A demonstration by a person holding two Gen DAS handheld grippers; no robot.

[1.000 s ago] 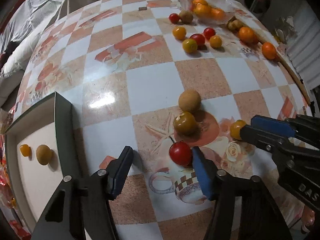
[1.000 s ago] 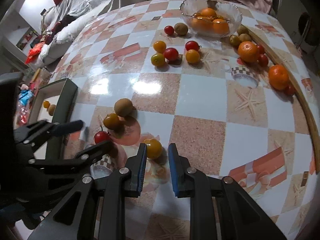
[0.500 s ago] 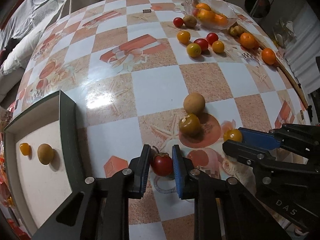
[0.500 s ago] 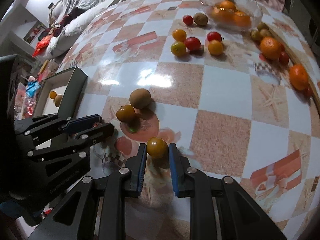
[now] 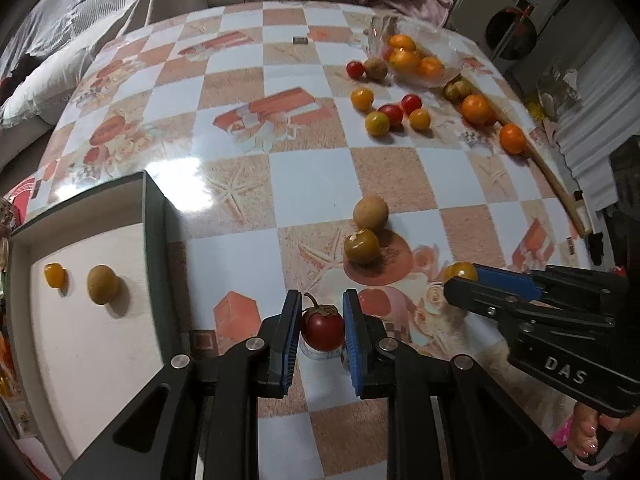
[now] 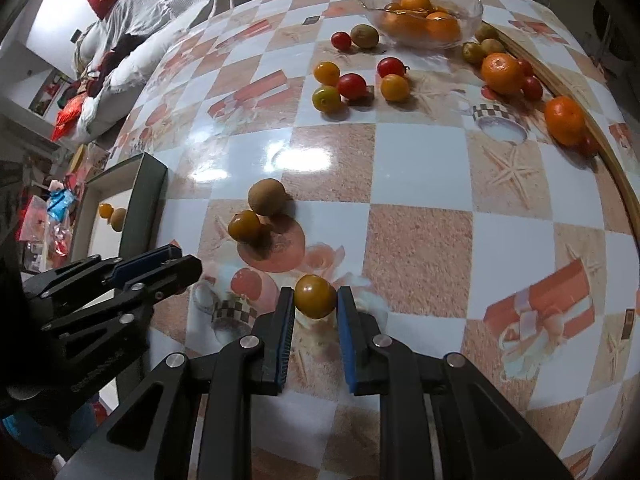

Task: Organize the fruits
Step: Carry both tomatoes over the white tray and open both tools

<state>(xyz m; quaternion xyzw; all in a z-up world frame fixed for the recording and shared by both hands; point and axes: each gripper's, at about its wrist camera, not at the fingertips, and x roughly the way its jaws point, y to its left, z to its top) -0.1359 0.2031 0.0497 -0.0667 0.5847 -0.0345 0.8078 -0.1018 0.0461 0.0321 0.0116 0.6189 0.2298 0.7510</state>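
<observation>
My left gripper is shut on a red cherry tomato with a stem and holds it above the table, right of the dark-walled box. In the box lie a small yellow tomato and a brown round fruit. My right gripper is shut on a yellow-orange tomato, lifted off the table. The right gripper also shows in the left wrist view; the left gripper shows in the right wrist view. A brown fruit and an olive tomato touch just ahead.
A glass bowl of oranges stands at the table's far side. Several red and yellow tomatoes and two loose oranges lie near it. A wooden stick runs along the right edge. A bed and clutter lie beyond.
Both grippers have lifted and pulled back with their tomatoes held. A second ago the left gripper was open around the red tomato; it has since shut on it.
</observation>
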